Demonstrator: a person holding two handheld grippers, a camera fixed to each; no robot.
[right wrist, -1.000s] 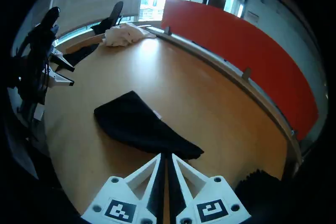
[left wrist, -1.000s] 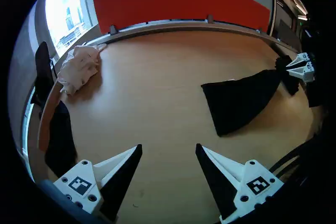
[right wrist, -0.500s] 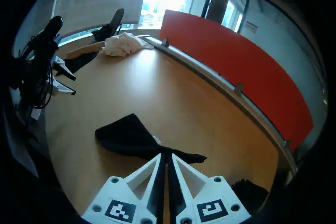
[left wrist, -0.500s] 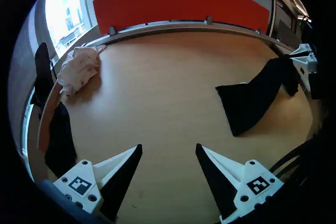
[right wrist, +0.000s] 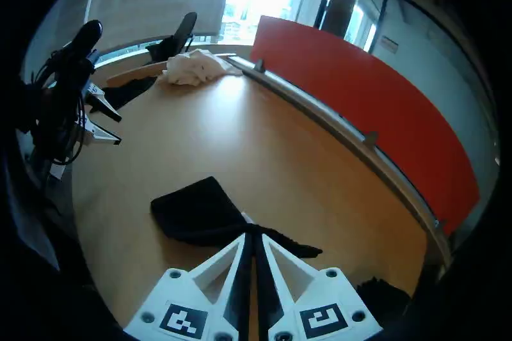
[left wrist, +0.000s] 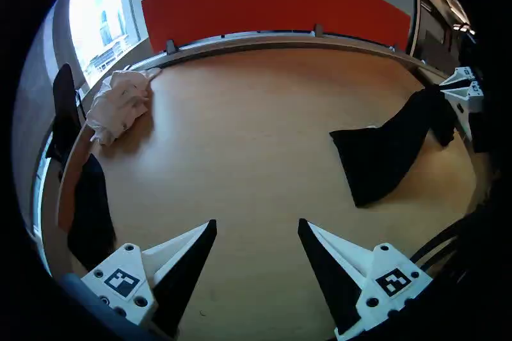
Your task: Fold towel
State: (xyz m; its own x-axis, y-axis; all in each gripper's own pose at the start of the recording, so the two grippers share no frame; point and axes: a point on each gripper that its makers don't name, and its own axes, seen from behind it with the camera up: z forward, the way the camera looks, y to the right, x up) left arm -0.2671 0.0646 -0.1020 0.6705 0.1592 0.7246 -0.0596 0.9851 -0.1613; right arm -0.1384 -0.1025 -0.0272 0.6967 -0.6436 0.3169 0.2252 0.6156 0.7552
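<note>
Towel [right wrist: 192, 216] black, corner pinched by right hand-held gripper [right wrist: 254, 237] | left hand-held gripper [left wrist: 256, 222] spread wide, empty

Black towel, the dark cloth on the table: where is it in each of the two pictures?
Left gripper view: the black cloth towel lies right of middle, its far end raised to the right claw.
Right gripper view: the towel sits low centre, pinched at that claw's shut tips.
Shared landmark: the long red partition panel at the far edge of the wooden table.
</note>
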